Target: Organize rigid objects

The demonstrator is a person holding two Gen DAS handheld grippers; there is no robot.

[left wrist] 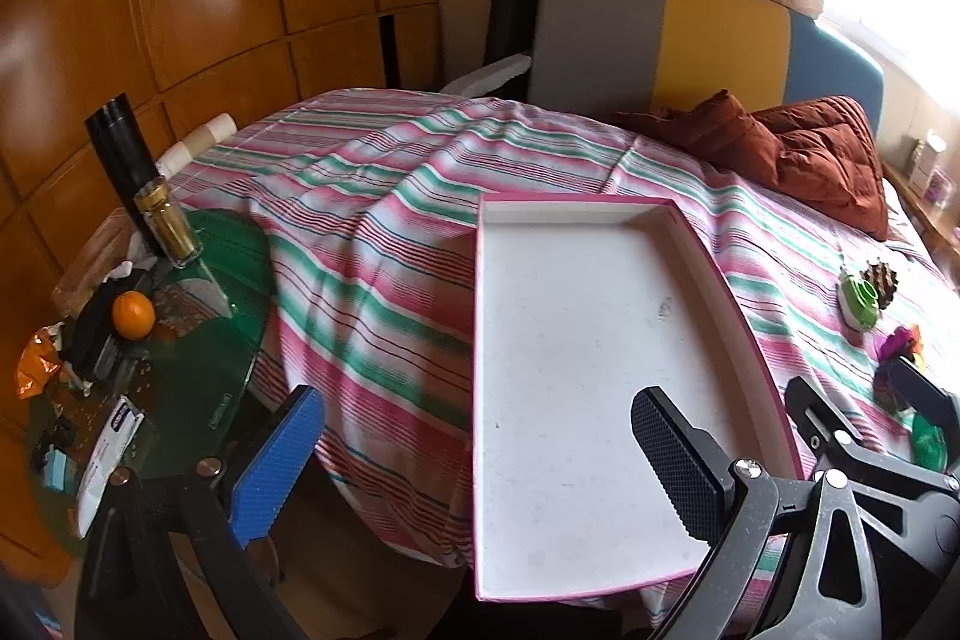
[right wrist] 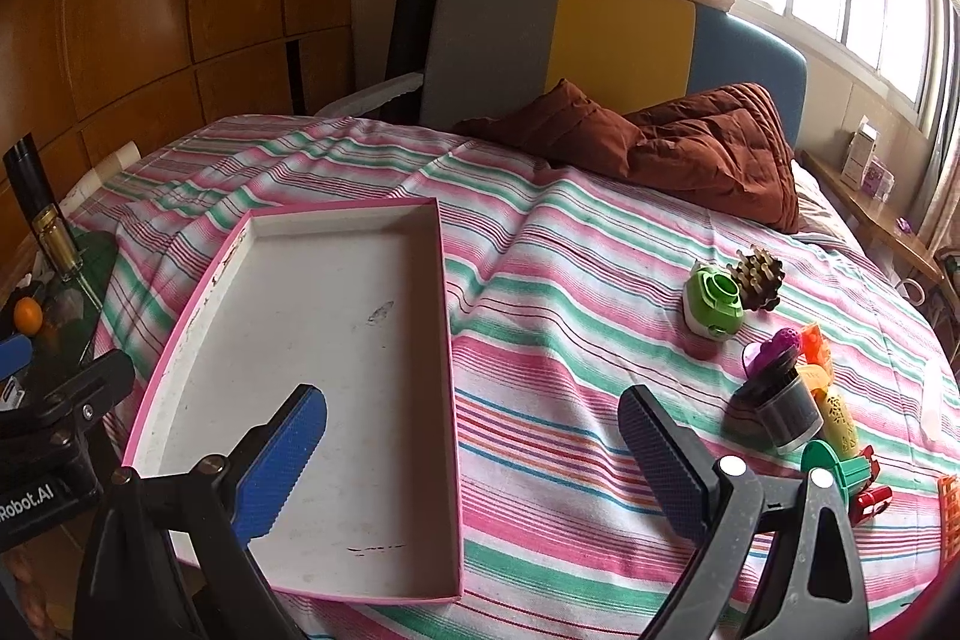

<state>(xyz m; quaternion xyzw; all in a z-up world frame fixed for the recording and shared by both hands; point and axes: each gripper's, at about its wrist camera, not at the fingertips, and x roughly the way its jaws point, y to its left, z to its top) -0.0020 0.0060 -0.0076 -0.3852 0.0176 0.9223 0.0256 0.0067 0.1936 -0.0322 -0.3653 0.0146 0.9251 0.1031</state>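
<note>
Nothing sorted yet, by the look of it. The tray (right wrist: pixel 336 340) is bare inside, no items in it, and every small thing is out on the striped bedsheet (right wrist: pixel 570 280). So the whole job looks left to do.

Right gripper (right wrist: pixel 474 466): jaws spread wide, nothing btwn them, tilted down toward the bed. Left gripper (left wrist: pixel 480 466): same, spread wide, empty, tilted down.

Tray: sits on the sheet, right below and ahead of the left gripper; the left gripper's black finger (left wrist: pixel 678 466) hangs over its near-right part. From the right gripper it's ahead and to the left, w/ the blue finger (right wrist: pixel 282 466) over its near end. Long axis runs away from both grippers, near end at the bed's edge, far end toward the headboard (right wrist: pixel 600 40). Open side up, lying flat.

Items to sort, all to the right of the right gripper:
- green round thing (right wrist: pixel 714 304) & pine cone (right wrist: pixel 759 277), ahead-right, touching or just beside each other
- black jar (right wrist: pixel 780 409), lying tipped, open end toward the gripper, can't tell exact axis
- purple piece (right wrist: pixel 774 349), orange and yellow bits, green and red toys (right wrist: pixel 846 472), bunched close, just right of the black finger

Probable next: right gripper goes for the nearest of that bunch, then across to the tray.
</note>
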